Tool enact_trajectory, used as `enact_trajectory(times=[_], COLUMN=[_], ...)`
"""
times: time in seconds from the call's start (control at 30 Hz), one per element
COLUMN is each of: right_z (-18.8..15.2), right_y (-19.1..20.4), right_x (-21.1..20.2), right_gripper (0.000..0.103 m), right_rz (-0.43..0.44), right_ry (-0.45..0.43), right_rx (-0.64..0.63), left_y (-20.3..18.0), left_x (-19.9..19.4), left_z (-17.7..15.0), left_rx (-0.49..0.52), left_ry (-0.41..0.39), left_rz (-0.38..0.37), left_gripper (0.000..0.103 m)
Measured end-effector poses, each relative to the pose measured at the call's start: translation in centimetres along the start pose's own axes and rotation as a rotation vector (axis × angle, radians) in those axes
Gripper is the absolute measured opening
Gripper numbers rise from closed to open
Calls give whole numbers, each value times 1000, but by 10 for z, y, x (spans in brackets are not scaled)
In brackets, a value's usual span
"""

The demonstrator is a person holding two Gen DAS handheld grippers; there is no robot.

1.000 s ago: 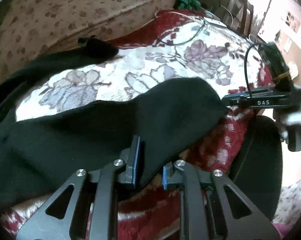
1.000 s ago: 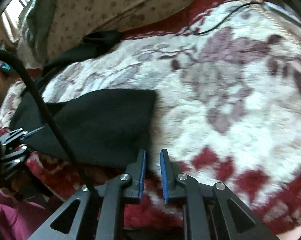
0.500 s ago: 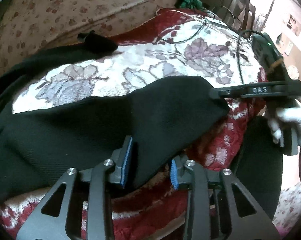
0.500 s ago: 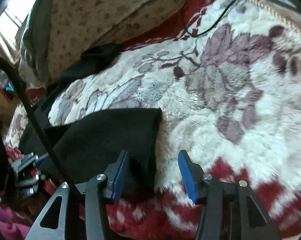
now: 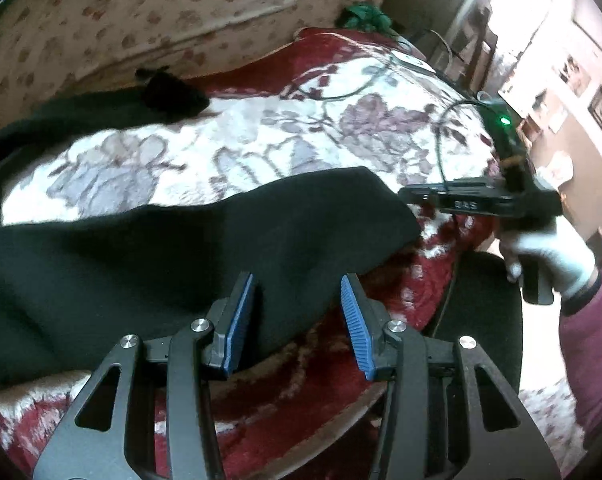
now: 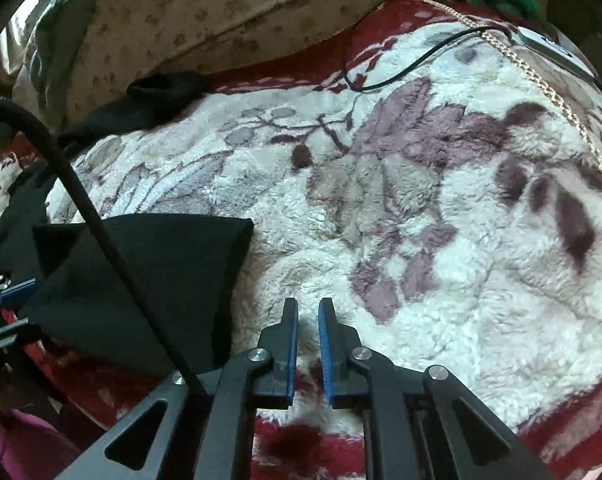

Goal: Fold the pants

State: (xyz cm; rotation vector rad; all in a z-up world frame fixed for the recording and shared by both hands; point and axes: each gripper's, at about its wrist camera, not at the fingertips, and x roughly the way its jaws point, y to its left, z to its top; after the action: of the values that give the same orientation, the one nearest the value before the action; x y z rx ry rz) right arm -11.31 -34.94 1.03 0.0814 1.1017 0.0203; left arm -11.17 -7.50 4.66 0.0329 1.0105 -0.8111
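Note:
Black pants (image 5: 141, 264) lie spread across a floral blanket (image 5: 261, 148) on a bed. My left gripper (image 5: 297, 312) hovers at their near edge. Its jaws are opening, and the fabric runs between the blue pads without being pinched. In the right wrist view the hem end of a pant leg (image 6: 149, 280) lies flat at the left. My right gripper (image 6: 308, 320) sits just right of it over bare blanket (image 6: 421, 240), jaws closing to a narrow slit with nothing between them. A white-gloved hand (image 5: 549, 252) holds that right gripper (image 5: 405, 194) by the hem corner.
The other pant leg (image 6: 161, 88) bunches at the back near a beige spotted cushion (image 5: 141, 12). A black cable (image 6: 401, 68) and a white device (image 6: 549, 46) lie on the far blanket. A green bundle (image 5: 365, 16) sits behind. A dark chair (image 5: 485, 300) stands beside the bed.
The left jaws have spread wide and let go of the pants edge. The right jaws opened over the hem, then closed again and shifted right onto bare blanket.

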Motion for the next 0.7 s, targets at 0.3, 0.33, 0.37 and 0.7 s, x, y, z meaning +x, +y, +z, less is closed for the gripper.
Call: enact_trajectory(times=[0.3, 0.33, 0.37, 0.7], right_z=[12, 12, 12, 12], right_y=[19, 26, 31, 34], right_x=[13, 19, 20, 13], right_gripper=[47, 45, 35, 14], right_rz=[204, 190, 175, 95], right_ry=[25, 33, 17, 13], right_rx=[89, 55, 21, -67], left_y=[20, 23, 26, 17], left_x=[-33, -31, -27, -2], left_z=[9, 9, 8, -5], left_rx=[-66, -78, -98, -15], left_ry=[-97, -99, -92, -11], left_rz=[-39, -29, -22, 13], left_gripper=[59, 61, 61, 61])
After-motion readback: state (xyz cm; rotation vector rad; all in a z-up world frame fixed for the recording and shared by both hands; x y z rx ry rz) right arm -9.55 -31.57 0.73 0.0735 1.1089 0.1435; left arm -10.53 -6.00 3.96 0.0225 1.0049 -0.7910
